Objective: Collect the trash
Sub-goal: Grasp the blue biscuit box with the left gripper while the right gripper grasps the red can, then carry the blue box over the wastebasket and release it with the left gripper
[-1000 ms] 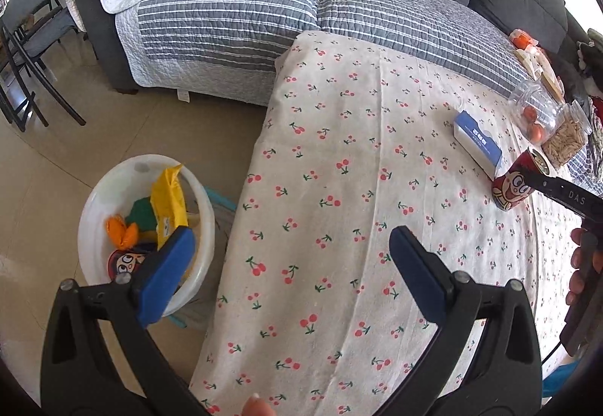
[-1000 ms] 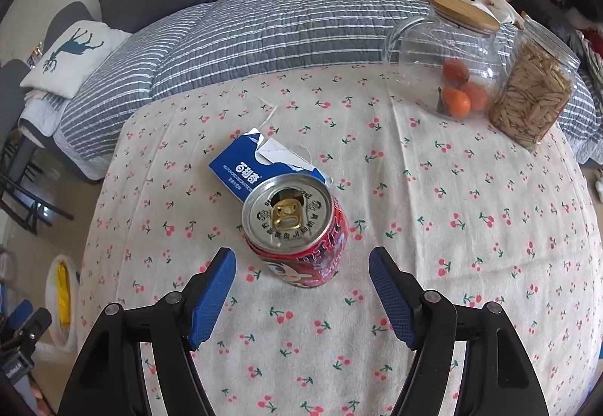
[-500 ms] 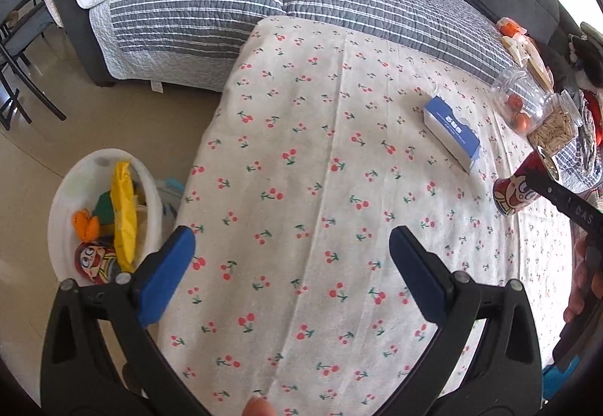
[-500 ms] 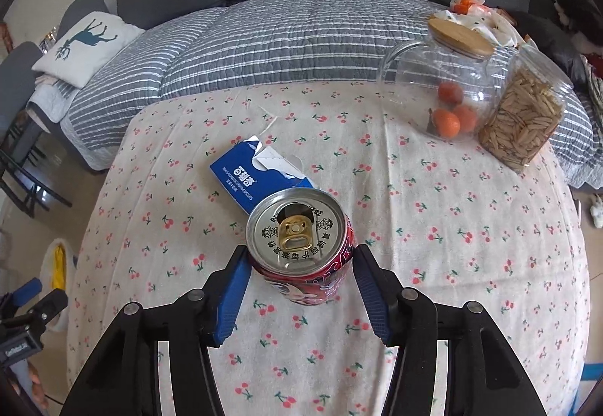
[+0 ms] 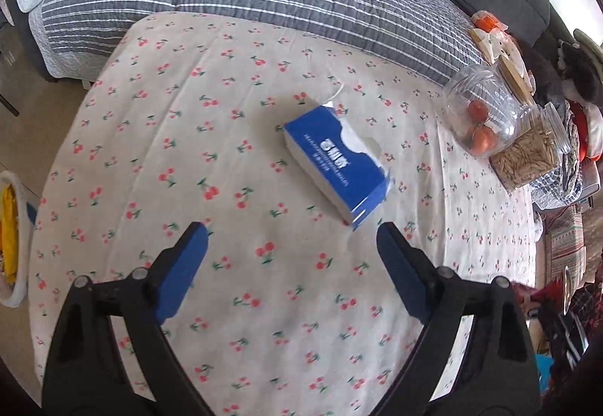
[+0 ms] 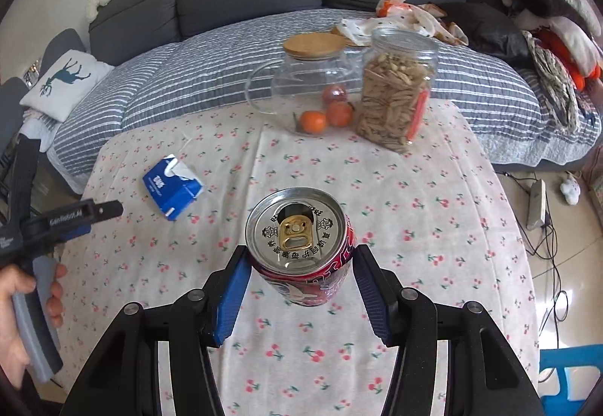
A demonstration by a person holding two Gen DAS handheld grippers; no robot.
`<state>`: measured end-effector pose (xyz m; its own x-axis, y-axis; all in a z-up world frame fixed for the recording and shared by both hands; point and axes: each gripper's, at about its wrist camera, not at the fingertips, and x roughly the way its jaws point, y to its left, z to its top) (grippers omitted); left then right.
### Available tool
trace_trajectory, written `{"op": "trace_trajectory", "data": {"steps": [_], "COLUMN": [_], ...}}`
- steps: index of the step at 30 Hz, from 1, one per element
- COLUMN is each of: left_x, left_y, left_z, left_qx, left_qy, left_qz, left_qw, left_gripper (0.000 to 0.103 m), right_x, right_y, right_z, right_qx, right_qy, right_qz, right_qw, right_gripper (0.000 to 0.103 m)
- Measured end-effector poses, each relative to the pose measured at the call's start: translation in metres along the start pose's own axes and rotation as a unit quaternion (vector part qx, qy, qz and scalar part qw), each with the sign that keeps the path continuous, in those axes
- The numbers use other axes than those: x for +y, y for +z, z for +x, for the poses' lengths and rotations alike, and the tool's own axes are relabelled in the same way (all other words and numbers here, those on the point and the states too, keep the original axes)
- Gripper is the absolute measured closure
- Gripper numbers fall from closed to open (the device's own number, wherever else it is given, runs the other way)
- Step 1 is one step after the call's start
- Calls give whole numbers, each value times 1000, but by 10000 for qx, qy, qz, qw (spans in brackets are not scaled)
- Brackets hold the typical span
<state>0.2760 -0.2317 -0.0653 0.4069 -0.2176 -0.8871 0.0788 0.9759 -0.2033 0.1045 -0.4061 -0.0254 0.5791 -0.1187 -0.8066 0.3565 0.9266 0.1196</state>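
My right gripper (image 6: pixel 299 288) is shut on a red drink can (image 6: pixel 301 246) with an open silver top and holds it lifted above the cherry-print tablecloth (image 6: pixel 433 227). My left gripper (image 5: pixel 292 265) is open and empty, hovering just short of a blue tissue pack (image 5: pixel 335 159) that lies on the cloth; the pack also shows in the right wrist view (image 6: pixel 173 186). The left gripper also shows at the left edge of the right wrist view (image 6: pixel 86 214). The white trash bin (image 5: pixel 9 239) with yellow trash sits on the floor at the far left.
A glass jar with oranges (image 6: pixel 309 92) and a jar of seeds (image 6: pixel 395 95) stand at the table's far side. A grey sofa with a striped blanket (image 6: pixel 264 50) lies behind. A power strip and cables (image 6: pixel 537 205) lie on the floor to the right.
My right gripper closed on the can and lifted it off the cloth. My left gripper swung right, away from the bin, toward the blue tissue pack.
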Motion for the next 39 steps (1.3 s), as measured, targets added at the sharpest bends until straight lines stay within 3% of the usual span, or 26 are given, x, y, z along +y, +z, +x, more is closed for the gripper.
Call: {"op": "trace_trajectory", "data": {"steps": [7, 16, 20, 29, 39], "left_x": [-42, -34, -34, -11, 77], "left_y": [17, 28, 23, -12, -49], "left_z": [39, 71, 67, 37, -45], "left_qx": [-213, -137, -180, 28, -114], "left_qy": [280, 410, 310, -27, -282], "left_qz": [-91, -435, -248, 329, 360], "left_qw": [9993, 9981, 9990, 9995, 9989], "left_gripper": [15, 39, 45, 47, 47], "right_x": [-42, -47, -46, -28, 32], "right_y": [-8, -6, -6, -2, -6], "right_z": [1, -3, -2, -15, -28], "right_qx": [42, -20, 12, -70, 43], "right_qy": [36, 153, 128, 256, 550], "right_qz": [306, 392, 409, 439, 200], "right_qw": [9995, 9991, 9991, 9987, 9983], "right_gripper": [46, 46, 46, 46, 46]}}
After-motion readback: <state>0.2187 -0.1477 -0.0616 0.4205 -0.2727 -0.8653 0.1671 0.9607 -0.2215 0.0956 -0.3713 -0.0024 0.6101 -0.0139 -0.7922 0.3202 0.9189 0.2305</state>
